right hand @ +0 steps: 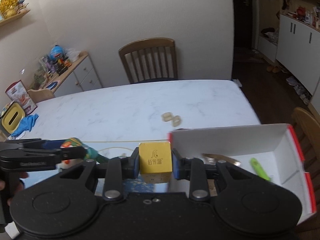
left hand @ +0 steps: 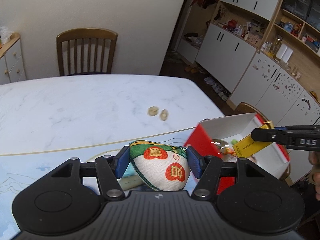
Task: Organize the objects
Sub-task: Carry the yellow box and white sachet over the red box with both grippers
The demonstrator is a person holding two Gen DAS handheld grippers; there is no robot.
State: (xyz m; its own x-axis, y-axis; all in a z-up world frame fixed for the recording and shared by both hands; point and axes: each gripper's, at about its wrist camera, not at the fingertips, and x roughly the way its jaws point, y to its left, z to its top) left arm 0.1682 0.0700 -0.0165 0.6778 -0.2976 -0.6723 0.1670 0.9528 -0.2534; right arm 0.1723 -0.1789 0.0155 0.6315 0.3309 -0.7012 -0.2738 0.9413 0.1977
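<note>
My left gripper [left hand: 158, 163] is shut on a white and green cloth pouch [left hand: 162, 168] with red hearts, held above the table's blue mat. My right gripper [right hand: 155, 162] is shut on a small yellow box [right hand: 155, 159] beside the left wall of an open red-and-white cardboard box [right hand: 230, 140]. In the left wrist view the right gripper [left hand: 260, 138] holds the yellow box [left hand: 248, 146] over the cardboard box [left hand: 224, 128]. The cardboard box holds a green marker [right hand: 259, 168] and a shiny packet [right hand: 220, 158]. The left gripper with the pouch [right hand: 74, 144] shows at the left of the right wrist view.
Two small beige pieces [left hand: 158, 113] lie on the white marble table [left hand: 80, 104]. A wooden chair [left hand: 86, 50] stands at the far side. A blue cloth [right hand: 26, 124] and tins [right hand: 18, 98] sit at the table's left end. Cabinets [left hand: 240, 46] line the right wall.
</note>
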